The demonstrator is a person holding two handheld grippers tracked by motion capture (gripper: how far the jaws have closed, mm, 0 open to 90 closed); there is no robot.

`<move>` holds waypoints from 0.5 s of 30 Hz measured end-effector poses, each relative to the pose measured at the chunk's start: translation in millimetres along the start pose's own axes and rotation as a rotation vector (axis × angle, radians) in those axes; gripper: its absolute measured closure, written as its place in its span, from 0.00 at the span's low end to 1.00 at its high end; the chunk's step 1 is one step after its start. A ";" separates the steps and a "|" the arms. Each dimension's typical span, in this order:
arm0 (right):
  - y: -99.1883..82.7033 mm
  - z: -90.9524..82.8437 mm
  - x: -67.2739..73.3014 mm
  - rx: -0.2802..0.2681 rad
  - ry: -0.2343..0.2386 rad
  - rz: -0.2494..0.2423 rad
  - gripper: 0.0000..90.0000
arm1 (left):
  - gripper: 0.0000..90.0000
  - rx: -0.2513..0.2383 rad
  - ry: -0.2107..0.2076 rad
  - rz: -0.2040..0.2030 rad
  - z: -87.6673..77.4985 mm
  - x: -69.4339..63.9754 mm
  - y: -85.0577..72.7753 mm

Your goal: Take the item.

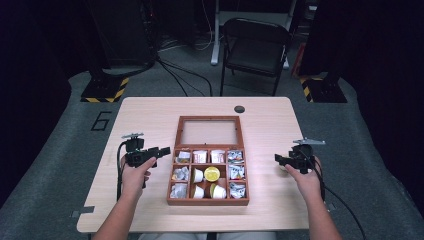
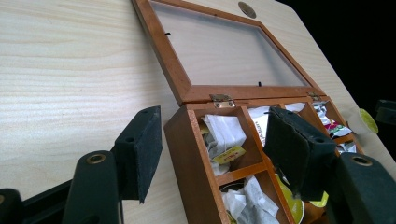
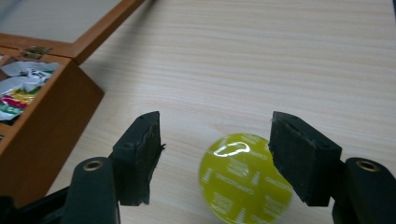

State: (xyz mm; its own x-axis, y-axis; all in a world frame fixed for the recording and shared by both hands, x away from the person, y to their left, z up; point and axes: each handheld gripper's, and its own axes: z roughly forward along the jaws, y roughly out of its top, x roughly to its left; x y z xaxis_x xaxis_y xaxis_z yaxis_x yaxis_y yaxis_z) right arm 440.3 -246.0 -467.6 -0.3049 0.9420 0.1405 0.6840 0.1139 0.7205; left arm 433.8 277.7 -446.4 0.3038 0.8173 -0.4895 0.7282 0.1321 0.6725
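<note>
1. Wooden box – mid-table, glass lid laid back flat, compartments holding packets and pods.
2. Left gripper – jaws apart, straddling the box's near corner wall, gripping nothing.
3. Right gripper – jaws parted, empty, above a green-lidded pod lying on the table right of the box.

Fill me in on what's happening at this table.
A person holds a gripper in each hand beside an open wooden box of tea bags and coffee pods. The right gripper stands open around a yellow-lidded pod on the table, right of the box. The left gripper stands open astride the box's left wall, gripping nothing.
</note>
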 end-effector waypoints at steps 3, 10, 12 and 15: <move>4.4 -0.7 8.4 -0.007 0.009 -0.017 0.40 | 0.40 -0.002 0.005 0.000 1.5 -0.6 0.0; 16.9 0.7 25.6 -0.016 0.057 -0.044 0.40 | 0.41 0.014 0.006 0.024 4.7 -2.7 3.4; 20.1 2.1 30.9 -0.011 0.066 -0.053 0.41 | 0.40 0.011 0.008 0.034 6.1 -3.1 5.3; 23.4 5.1 37.5 -0.001 0.076 -0.066 0.41 | 0.40 0.008 0.009 0.022 9.4 -4.1 6.8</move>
State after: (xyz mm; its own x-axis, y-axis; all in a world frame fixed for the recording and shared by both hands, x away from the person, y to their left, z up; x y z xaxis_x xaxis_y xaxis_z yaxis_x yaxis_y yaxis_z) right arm 448.2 -206.3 -449.0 -0.3985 0.9059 0.1433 0.6598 0.1746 0.7309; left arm 443.3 270.0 -445.0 0.3141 0.8251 -0.4695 0.7264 0.1095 0.6785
